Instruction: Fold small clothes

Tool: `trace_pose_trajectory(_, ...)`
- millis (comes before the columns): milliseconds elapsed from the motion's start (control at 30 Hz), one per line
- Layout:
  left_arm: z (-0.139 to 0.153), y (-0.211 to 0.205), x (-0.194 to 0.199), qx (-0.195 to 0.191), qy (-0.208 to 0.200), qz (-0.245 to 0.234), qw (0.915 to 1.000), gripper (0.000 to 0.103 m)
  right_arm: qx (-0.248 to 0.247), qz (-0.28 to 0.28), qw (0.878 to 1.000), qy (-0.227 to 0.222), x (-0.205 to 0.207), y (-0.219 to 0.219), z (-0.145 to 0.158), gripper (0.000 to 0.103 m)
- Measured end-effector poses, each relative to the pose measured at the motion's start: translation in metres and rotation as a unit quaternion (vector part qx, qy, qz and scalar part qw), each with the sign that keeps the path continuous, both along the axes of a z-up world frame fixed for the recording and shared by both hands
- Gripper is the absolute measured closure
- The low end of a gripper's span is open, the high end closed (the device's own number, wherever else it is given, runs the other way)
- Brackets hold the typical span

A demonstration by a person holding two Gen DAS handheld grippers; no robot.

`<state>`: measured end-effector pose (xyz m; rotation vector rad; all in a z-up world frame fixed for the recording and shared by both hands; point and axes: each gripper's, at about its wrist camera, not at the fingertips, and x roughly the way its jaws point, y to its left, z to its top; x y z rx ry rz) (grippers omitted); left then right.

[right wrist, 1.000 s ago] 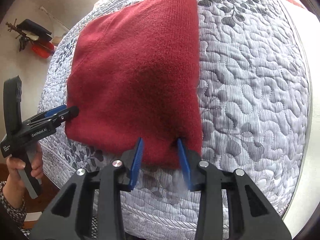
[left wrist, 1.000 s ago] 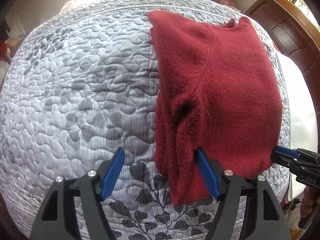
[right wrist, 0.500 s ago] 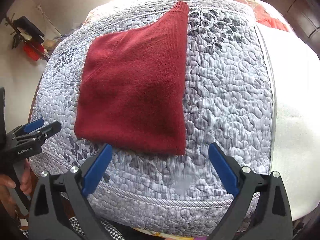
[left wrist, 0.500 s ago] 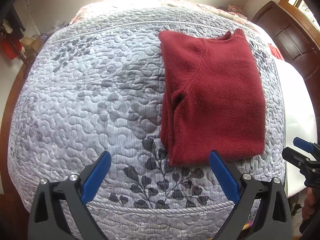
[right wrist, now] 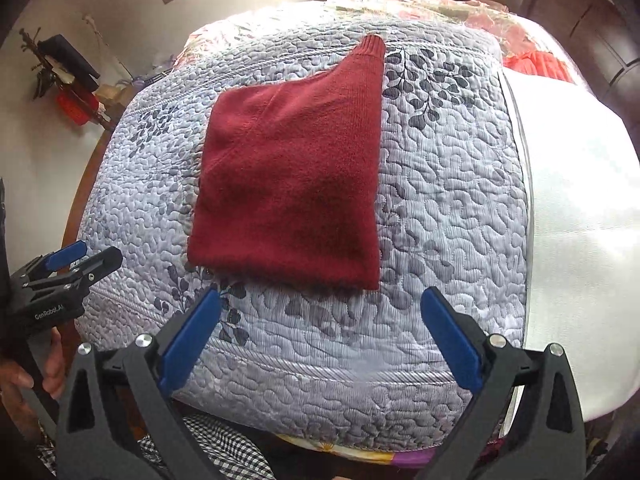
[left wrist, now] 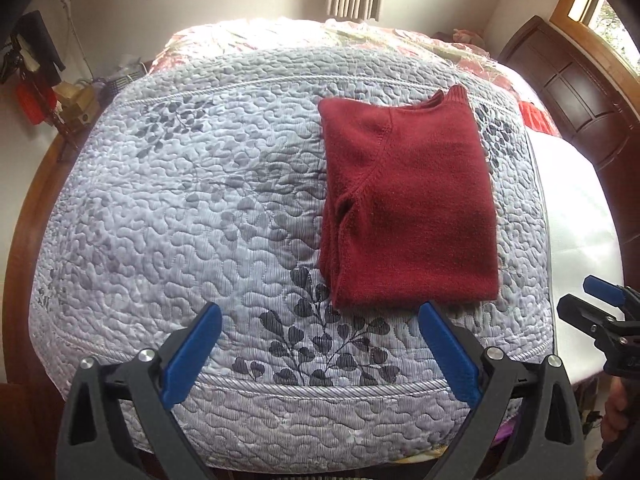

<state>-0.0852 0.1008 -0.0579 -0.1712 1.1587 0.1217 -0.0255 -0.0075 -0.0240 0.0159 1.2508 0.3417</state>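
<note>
both tongs withdrawn, apparently empty, agape.

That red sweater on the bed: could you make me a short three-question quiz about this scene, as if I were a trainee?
1. True or false: the red sweater lies folded on the quilt, with nothing gripping it.
2. Multiple choice: the left gripper has its fingers A) spread wide open, B) shut on the sweater, C) hidden from view.
3. Fill in: in the right wrist view, the right gripper hovers just short of the sweater's ____ edge.

Key: 1 true. 2 A. 3 near.
</note>
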Motion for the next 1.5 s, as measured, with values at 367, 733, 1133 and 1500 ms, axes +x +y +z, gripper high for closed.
trace_pose_trajectory(367,0.016,-0.007,-0.016,0.01,0.004,-0.007,0.9999,0.004,-0.017,0.003,1.0,-0.008,-0.009,0.012,0.011,0.004)
trace_pose_trajectory(733,0.018,-0.007,-0.019,0.014,0.007,-0.005,0.9999,0.004,-0.031,-0.005,0.999,-0.014,-0.011,0.011,0.014,0.004)
trace_pose_trajectory(1133,0.014,-0.007,-0.019,0.015,0.015,-0.006,0.9998,0.004,-0.041,-0.002,0.999,-0.018,-0.012,0.013,0.012,0.004)
trace_pose_trajectory(1500,0.013,-0.007,-0.019,0.019,0.016,-0.007,0.9997,0.004,-0.04,-0.004,0.999,-0.001,-0.009,0.014,0.006,0.004)
